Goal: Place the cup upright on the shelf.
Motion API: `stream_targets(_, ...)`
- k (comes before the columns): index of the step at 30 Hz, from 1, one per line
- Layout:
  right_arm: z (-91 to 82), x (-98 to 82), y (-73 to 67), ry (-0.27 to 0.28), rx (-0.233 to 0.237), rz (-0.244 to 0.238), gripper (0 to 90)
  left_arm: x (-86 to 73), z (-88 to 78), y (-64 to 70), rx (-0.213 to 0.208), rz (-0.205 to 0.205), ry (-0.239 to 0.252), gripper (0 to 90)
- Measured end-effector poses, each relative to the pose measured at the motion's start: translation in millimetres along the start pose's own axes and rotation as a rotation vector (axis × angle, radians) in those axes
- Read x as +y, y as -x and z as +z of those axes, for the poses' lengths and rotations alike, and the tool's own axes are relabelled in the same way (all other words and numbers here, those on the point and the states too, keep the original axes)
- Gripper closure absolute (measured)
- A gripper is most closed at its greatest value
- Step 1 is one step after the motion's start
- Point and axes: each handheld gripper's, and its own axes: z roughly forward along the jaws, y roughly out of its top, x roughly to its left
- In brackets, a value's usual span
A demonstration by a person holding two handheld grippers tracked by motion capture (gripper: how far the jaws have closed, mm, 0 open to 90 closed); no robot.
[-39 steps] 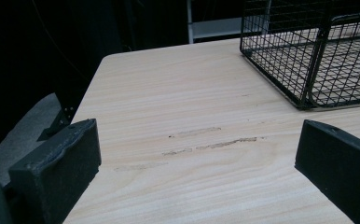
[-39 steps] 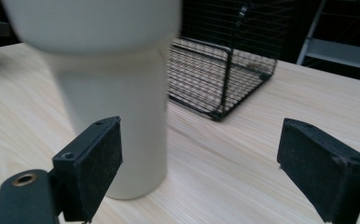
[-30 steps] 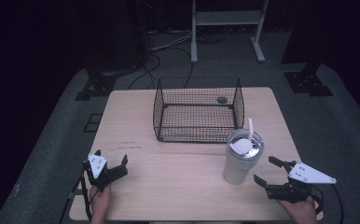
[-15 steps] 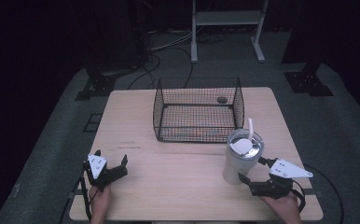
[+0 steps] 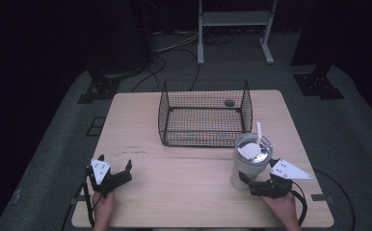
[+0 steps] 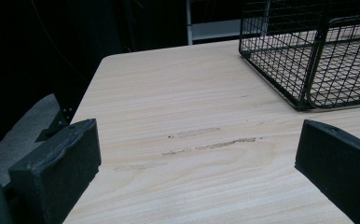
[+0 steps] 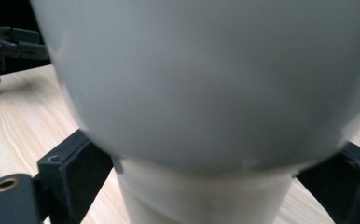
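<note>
The tumbler (image 5: 250, 161), a pale lidded cup with a white straw (image 5: 259, 132), stands upright on the bench (image 5: 184, 192) at its near right, just in front of the right corner of the wire basket (image 5: 205, 113). The right hand-held gripper (image 5: 249, 185) sits at the tumbler's base on the near side. In the right gripper view its two black jaws stand wide apart, one on each side of the narrow foot of the tumbler (image 7: 206, 93); the jaws flank the foot, and whether they touch it cannot be told. The cup's wider body looms directly above the jaws and blocks most of the forward sight.

The left hand-held gripper (image 5: 114, 168) rests at the near left of the bench, well apart from the tumbler. Its jaws are spread wide with nothing between them; the left gripper view shows bare wood with faint scuff marks (image 6: 206, 142) ahead.

The wire basket stands at the middle far side of the bench, open-topped, with a small dark object (image 5: 229, 102) inside near its far right corner. The basket's near right corner stands close behind the tumbler.
</note>
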Motion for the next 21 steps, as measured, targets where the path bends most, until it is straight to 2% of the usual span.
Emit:
stream_targets(8,8.0,2.0,-0.2,0.017,-0.002,-0.005,6.8,0.0,0.1,0.4,-0.004,0.007,-0.002,0.0)
stream_targets(21,8.9,4.7,0.5,-0.002,0.002,-0.019,8.2,0.0,0.3,0.0,-0.004,0.003,-0.003,0.0)
